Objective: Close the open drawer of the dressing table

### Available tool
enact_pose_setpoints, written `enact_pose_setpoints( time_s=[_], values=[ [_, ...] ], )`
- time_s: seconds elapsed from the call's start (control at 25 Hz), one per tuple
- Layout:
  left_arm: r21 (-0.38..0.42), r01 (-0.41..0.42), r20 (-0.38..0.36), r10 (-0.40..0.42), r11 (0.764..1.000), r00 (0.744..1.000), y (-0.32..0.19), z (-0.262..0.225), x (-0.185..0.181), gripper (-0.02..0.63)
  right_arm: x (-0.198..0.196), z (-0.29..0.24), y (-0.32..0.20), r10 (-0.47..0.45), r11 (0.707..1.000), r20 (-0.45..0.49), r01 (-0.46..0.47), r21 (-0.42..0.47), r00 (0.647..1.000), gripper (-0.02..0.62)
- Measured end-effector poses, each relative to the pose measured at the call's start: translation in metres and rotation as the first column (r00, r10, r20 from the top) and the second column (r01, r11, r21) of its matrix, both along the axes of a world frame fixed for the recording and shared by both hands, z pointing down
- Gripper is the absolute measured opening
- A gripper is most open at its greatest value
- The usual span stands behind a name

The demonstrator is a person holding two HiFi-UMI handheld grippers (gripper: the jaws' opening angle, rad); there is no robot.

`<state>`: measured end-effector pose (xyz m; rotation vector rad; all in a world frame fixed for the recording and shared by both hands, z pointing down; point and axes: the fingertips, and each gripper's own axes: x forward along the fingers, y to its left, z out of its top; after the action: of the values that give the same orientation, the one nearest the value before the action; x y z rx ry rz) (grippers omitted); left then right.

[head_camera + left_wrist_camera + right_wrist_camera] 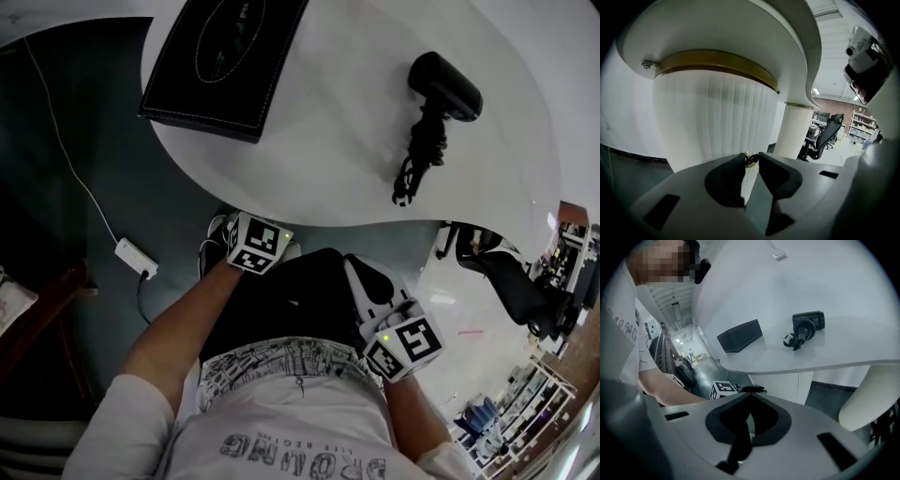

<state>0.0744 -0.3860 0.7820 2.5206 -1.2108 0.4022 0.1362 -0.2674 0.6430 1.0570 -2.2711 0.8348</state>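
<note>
- One broad white tabletop [356,150] with a curved near edge fills the upper part of the head view.
- Under that near edge, the left gripper view shows the dressing table's ribbed white drawer front [712,117]. It is rounded and sits below a gold band [717,63]. How far the drawer stands out I cannot tell.
- One black stitched box [225,56] lies at the tabletop's far left edge.
- Left tongs [751,158] reach in under the tabletop's near edge, clenched on the drawer's ring pull.
- Right tongs [750,395] are clenched tip to tip with nothing between them. They are held lower, by the person's waist, well apart from the drawer front.
- One black hair dryer [445,84] lies toward the tabletop's right edge, and its bundled cord [419,155] trails toward the near edge.
- One white power strip [136,258] lies on the dark floor, left of the tabletop.
- One small gold ring pull [750,161] sits between the left tips, against the ribbed front.
</note>
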Motion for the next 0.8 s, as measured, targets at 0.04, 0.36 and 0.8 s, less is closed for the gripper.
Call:
enact_pose_setpoints(
  time_s=[0.04, 0.36, 0.8],
  values=[
    [-0.006, 0.001, 0.006, -0.001, 1.000, 1.000, 0.000, 0.000, 0.000, 0.104, -0.002, -0.002, -0.001, -0.002, 1.000, 0.001, 0.002, 0.004, 1.000, 0.009],
    [-0.034, -0.008, 0.034, 0.010, 0.999, 0.999, 0.011, -0.006, -0.007, 0.133, -0.010, -0.019, 0.004, 0.013, 1.000, 0.010, -0.013, 0.024, 1.000, 0.009],
    [-0.065, -0.039, 0.084, 0.044, 0.997, 0.996, 0.084, -0.074, -0.054, 0.133, -0.022, -0.084, 0.011, 0.029, 0.996, 0.065, -0.034, 0.079, 0.998, 0.009]
  ],
)
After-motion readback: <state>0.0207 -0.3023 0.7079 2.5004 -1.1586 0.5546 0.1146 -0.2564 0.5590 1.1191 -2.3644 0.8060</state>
